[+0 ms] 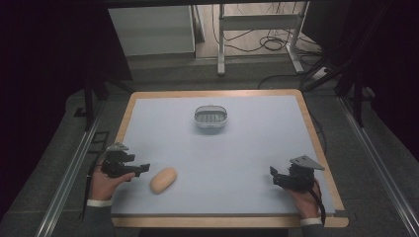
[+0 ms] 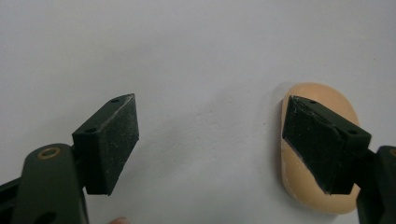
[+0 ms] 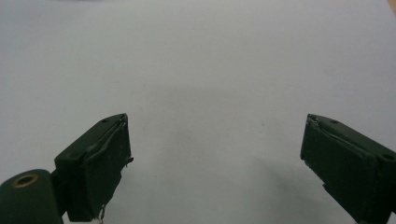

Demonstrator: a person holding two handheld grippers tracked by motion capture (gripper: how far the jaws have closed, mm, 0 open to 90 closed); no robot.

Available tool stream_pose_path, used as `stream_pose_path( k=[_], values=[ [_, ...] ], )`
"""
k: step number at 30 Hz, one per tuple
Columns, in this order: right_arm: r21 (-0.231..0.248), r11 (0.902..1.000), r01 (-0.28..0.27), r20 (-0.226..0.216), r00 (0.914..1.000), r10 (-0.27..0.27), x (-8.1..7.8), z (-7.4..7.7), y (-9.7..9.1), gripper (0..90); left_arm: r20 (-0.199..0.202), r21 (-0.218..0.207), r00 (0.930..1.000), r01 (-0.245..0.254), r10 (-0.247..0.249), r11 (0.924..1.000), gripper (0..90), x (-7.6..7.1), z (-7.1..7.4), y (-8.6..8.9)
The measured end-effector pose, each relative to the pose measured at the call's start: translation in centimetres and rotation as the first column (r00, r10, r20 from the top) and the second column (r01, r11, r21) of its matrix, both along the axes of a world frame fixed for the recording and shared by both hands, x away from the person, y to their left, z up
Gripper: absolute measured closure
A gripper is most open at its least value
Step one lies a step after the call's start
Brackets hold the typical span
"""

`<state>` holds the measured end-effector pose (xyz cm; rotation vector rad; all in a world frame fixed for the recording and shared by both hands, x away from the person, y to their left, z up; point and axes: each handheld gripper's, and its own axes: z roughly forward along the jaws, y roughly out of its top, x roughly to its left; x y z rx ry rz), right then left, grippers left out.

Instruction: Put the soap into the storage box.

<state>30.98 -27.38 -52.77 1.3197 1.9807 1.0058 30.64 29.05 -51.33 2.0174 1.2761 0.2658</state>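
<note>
tan bread roll beside left gripper, jaws wide

Partly hidden in the left gripper view: the tan bread roll, its right side covered by the right-hand jaw at the lower right of the frame. Cut off by the bottom edge there, both jaw bases. Cut off at the bottom edge of the high view, both sleeves and forearms. Too small to tell in the upper middle of the high view: what lies inside the grey basket. Dark and unreadable, the upper left and upper right corners.
</note>
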Motion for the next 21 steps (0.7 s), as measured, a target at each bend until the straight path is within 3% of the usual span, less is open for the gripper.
stream_pose_path(
  k=[5, 11, 12, 21],
  values=[
    [-0.023, 0.9995, -0.021, 0.016, 0.9996, 0.021, -0.18, -0.02, 0.28, 10.6, 0.003, -0.001, 1.0000, 0.006, -0.006, 1.0000, 18.4, -0.12, 0.05, -0.16],
    [0.009, 0.9999, -0.015, 0.006, 0.9999, 0.015, -0.08, -0.01, -0.05, 11.0, 0.015, 0.013, 0.9999, 0.002, -0.002, 0.9999, 18.7, -0.74, 0.04, -0.12],
    [0.009, 0.9998, -0.015, 0.005, 0.9999, 0.015, -0.07, 0.00, -0.06, 11.0, 0.035, 0.008, 0.9994, -0.001, 0.001, 1.0000, 19.0, -0.94, 0.12, -0.08],
    [0.025, 0.9996, -0.012, -0.001, 0.9999, 0.012, 0.00, -0.02, -0.19, 10.9, 0.023, 0.009, 0.9997, -0.004, 0.004, 1.0000, 18.7, -0.74, 0.05, 0.04]
  ],
)
